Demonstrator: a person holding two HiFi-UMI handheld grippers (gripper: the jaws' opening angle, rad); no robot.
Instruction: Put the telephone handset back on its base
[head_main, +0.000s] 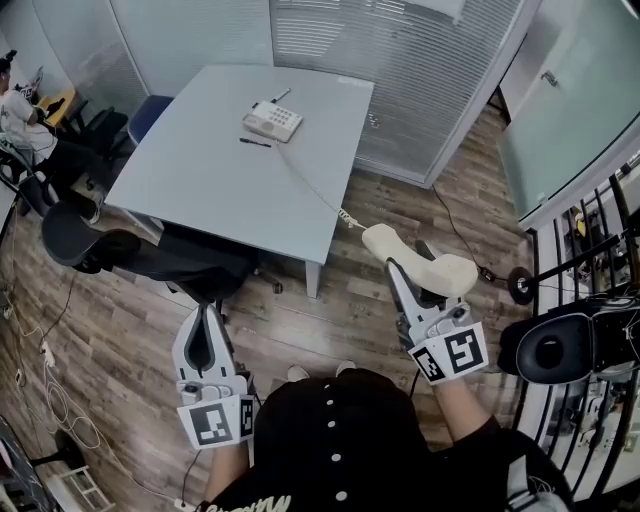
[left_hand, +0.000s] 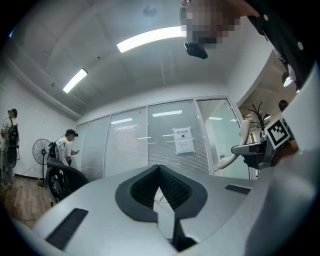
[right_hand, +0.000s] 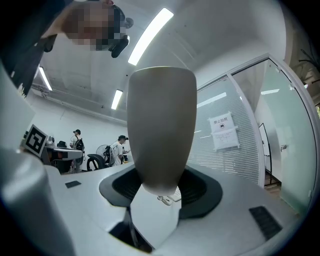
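Observation:
The cream telephone handset (head_main: 432, 268) hangs in the air over the wooden floor, off the table's near right corner, and my right gripper (head_main: 393, 266) is shut on it. In the right gripper view the handset (right_hand: 161, 125) stands upright between the jaws and fills the middle. Its coiled cord (head_main: 316, 190) runs back across the table to the white telephone base (head_main: 271, 121) on the far part of the grey table (head_main: 200, 180). My left gripper (head_main: 208, 313) is low at the left, shut and holding nothing. In the left gripper view its jaws (left_hand: 159, 170) point up at a glass wall.
A black pen (head_main: 255, 142) lies just in front of the base. A black office chair (head_main: 150, 255) stands at the table's near left and another black chair (head_main: 552, 350) at the right by a railing. Glass partitions close the room behind the table. People stand far left.

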